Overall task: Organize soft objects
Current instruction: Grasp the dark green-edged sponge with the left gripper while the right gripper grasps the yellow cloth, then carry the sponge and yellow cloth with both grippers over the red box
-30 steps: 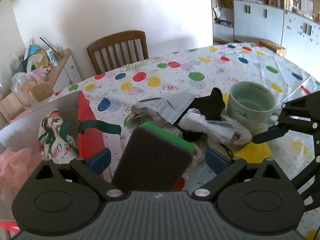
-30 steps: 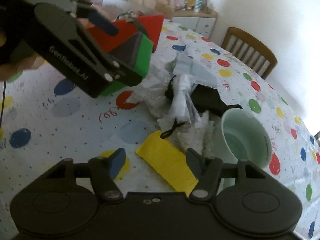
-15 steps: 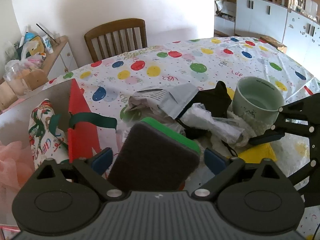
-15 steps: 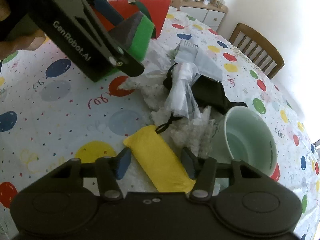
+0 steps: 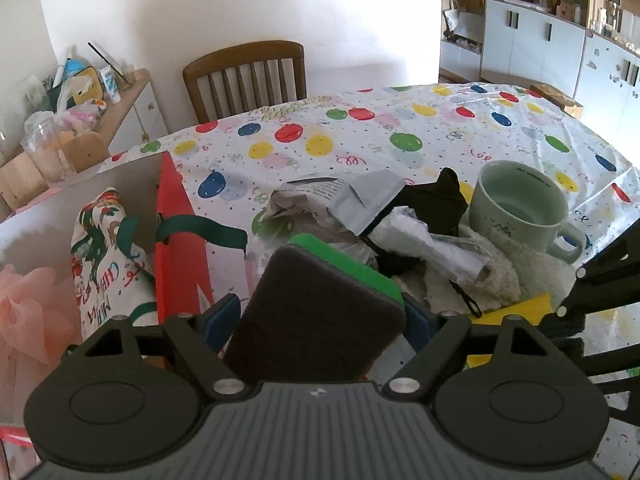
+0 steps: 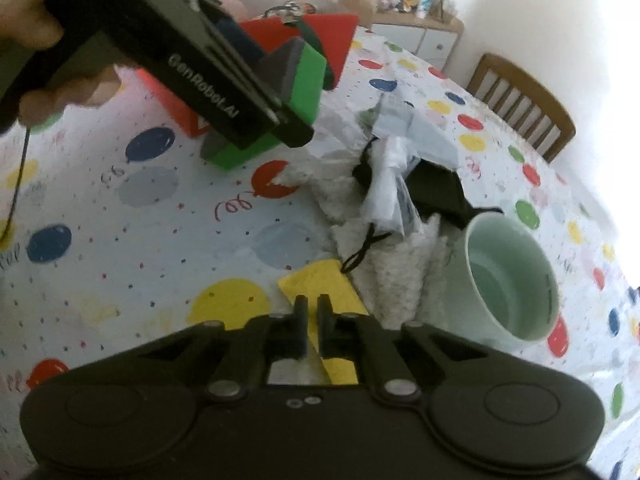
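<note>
My left gripper (image 5: pixel 320 320) is shut on a green sponge with a dark scouring face (image 5: pixel 316 316) and holds it above the table, beside a red gift bag (image 5: pixel 176 248); the sponge also shows in the right wrist view (image 6: pixel 298 92). My right gripper (image 6: pixel 312 312) is shut on a flat yellow cloth (image 6: pixel 320 284) that lies on the balloon-print tablecloth (image 6: pixel 140 220). A pile of soft things sits in the middle: a white fluffy towel (image 6: pixel 400 276), a clear plastic bag (image 6: pixel 390 184), a black cloth (image 6: pixel 436 188) and a grey mailer bag (image 5: pixel 340 196).
A pale green mug (image 6: pixel 508 276) stands right of the pile, touching the towel. The red bag holds a Christmas-print cloth (image 5: pixel 104 248) and pink tulle (image 5: pixel 24 312). A wooden chair (image 5: pixel 244 76) stands behind the table, a cluttered sideboard (image 5: pixel 80 112) at the left.
My right gripper has moved forward over the yellow cloth and closed its fingers on it. My left gripper has lifted the sponge slightly and drawn nearer the red bag.
</note>
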`<action>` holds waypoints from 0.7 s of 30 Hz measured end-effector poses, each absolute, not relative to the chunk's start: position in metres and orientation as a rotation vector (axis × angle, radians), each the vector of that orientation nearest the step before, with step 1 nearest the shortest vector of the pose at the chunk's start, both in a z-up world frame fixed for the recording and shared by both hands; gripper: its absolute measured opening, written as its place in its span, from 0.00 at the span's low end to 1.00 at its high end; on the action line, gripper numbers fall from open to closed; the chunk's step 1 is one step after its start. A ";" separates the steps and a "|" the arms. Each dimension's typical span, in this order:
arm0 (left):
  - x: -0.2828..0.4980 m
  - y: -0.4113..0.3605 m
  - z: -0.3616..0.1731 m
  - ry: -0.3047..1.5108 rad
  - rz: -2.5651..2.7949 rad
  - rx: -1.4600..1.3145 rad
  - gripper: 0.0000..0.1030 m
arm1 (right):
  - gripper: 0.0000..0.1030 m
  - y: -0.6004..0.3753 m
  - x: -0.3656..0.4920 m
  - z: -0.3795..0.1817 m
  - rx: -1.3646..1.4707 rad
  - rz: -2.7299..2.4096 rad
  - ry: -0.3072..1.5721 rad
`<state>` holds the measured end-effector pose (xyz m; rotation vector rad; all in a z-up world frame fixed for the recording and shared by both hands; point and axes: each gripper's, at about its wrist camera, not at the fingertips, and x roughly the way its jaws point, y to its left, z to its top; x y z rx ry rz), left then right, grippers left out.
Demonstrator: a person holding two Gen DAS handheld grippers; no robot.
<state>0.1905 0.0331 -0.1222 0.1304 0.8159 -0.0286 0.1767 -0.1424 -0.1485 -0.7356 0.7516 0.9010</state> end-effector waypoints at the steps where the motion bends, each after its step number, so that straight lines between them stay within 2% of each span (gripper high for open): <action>1: 0.189 0.034 -0.121 0.817 -0.031 0.124 0.81 | 0.05 -0.141 0.176 -0.149 -0.752 0.898 0.742; 4: 0.184 0.034 -0.118 0.811 -0.032 0.116 0.81 | 0.14 -0.143 0.180 -0.149 -0.754 0.894 0.747; 6: 0.181 0.034 -0.115 0.806 -0.032 0.108 0.81 | 0.27 -0.145 0.185 -0.149 -0.749 0.894 0.756; 9: 0.176 0.035 -0.110 0.800 -0.036 0.095 0.81 | 0.39 -0.147 0.189 -0.152 -0.755 0.889 0.765; 12: 0.171 0.036 -0.106 0.795 -0.041 0.077 0.81 | 0.48 -0.147 0.196 -0.158 -0.762 0.878 0.794; 21: 0.158 0.040 -0.099 0.796 -0.044 0.010 0.81 | 0.45 -0.159 0.203 -0.158 -0.642 0.896 0.854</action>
